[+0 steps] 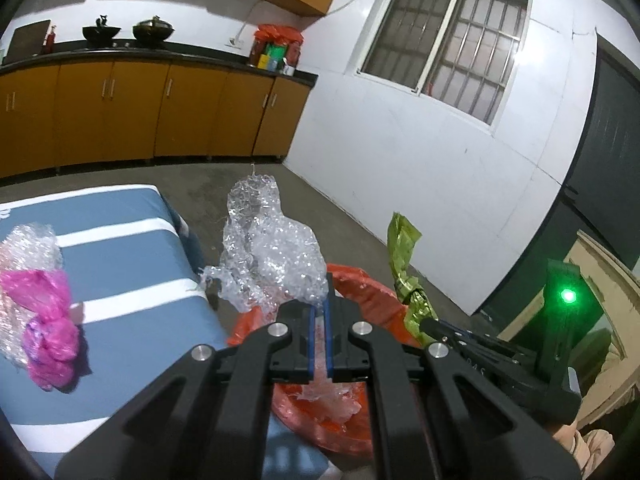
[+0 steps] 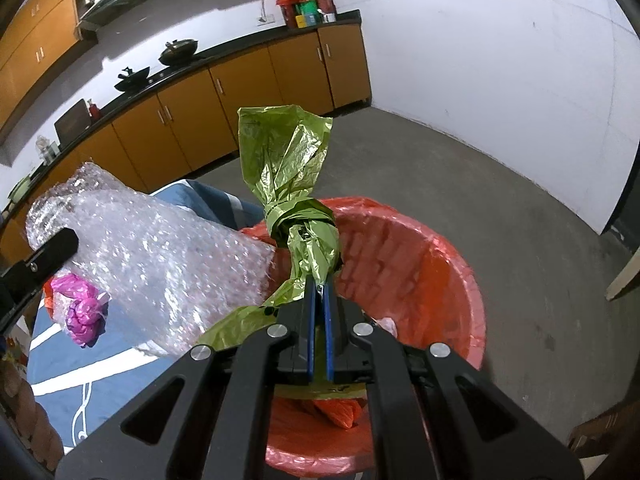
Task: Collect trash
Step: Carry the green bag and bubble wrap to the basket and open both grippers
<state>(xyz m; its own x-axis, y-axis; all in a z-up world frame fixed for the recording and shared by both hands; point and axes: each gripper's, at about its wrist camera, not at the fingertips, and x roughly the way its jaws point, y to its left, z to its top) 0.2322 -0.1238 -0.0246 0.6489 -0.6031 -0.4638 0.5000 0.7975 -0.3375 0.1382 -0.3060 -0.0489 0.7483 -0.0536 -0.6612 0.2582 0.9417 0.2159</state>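
Note:
My left gripper (image 1: 319, 304) is shut on a crumpled clear bubble wrap (image 1: 268, 248) and holds it over the bin with the red liner (image 1: 372, 300). My right gripper (image 2: 319, 284) is shut on a knotted green plastic bag (image 2: 288, 168) and holds it above the same red-lined bin (image 2: 432, 264). The bubble wrap (image 2: 160, 264) shows at the left in the right wrist view. The green bag (image 1: 404, 256) and the right gripper (image 1: 432, 326) show at the right in the left wrist view. A pink plastic bag (image 1: 48, 320) with more bubble wrap lies on the blue striped table (image 1: 132, 248).
Wooden kitchen cabinets (image 1: 120, 112) with a dark counter run along the back wall. Woks (image 1: 154, 30) and a red bag of goods (image 1: 278, 46) stand on the counter. A white wall with a window (image 1: 444, 40) is at the right. The floor is grey concrete (image 2: 480, 184).

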